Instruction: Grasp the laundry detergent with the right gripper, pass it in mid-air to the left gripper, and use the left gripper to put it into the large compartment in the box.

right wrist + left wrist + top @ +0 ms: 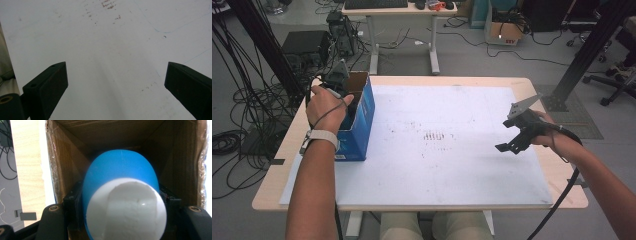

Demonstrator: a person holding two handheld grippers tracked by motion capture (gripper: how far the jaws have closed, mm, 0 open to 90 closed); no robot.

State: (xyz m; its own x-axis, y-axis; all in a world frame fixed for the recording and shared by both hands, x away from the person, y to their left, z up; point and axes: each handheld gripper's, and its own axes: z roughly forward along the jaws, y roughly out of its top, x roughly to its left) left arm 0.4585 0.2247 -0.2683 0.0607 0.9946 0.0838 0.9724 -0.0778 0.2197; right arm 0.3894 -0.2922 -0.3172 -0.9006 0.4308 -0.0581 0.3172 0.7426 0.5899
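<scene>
An egg-shaped thing (121,175), blue at its far end and white at the near end, sits between my left gripper's black pads (72,201). The pads press on both its sides, just inside the open cardboard box (65,157). In the high view that box (362,122) is blue outside and stands at the table's left edge, with my left gripper (349,97) reaching into its open top. My right gripper (508,146) hovers open over the right part of the white mat (437,165). Nothing is between its jaws (116,85), just bare mat with faint marks.
The wooden table (532,85) bears the white mat. A stained patch (433,136) marks the mat's middle. Cables (232,140) lie on the floor at the left. A second desk (399,10) stands behind, a black frame post (587,50) at the right.
</scene>
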